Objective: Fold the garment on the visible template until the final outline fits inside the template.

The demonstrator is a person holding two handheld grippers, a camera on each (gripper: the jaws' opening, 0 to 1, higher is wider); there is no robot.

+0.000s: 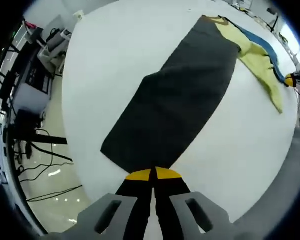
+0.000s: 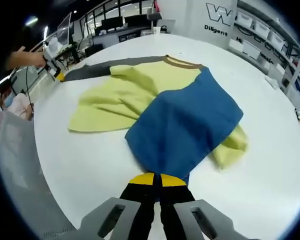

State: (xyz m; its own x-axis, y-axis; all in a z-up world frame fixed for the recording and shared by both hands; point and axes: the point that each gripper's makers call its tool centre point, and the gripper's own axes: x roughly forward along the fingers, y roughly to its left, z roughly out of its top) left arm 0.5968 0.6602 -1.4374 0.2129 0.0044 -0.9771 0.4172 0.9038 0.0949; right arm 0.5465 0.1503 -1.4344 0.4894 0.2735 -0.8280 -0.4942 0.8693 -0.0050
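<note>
A dark grey template sheet (image 1: 175, 100) lies flat on the round white table (image 1: 105, 60), and my left gripper (image 1: 154, 175) is shut on its near edge. Beyond its far end lies the garment (image 1: 250, 52), yellow-green and blue, with the right gripper (image 1: 290, 79) at its far side. In the right gripper view the garment (image 2: 185, 115) is crumpled, with a blue panel over yellow-green cloth and a brown collar (image 2: 182, 62). My right gripper (image 2: 157, 179) is shut on the blue hem. The template (image 2: 90, 71) runs left behind it to the left gripper (image 2: 56, 74), held by a hand (image 2: 25, 60).
Equipment racks (image 1: 45, 50) and cables (image 1: 40, 165) stand on the floor past the table's left edge. Desks with monitors (image 2: 120, 27) and shelves with bins (image 2: 270, 35) stand beyond the table (image 2: 270, 165). A person (image 2: 12, 105) is at the left rim.
</note>
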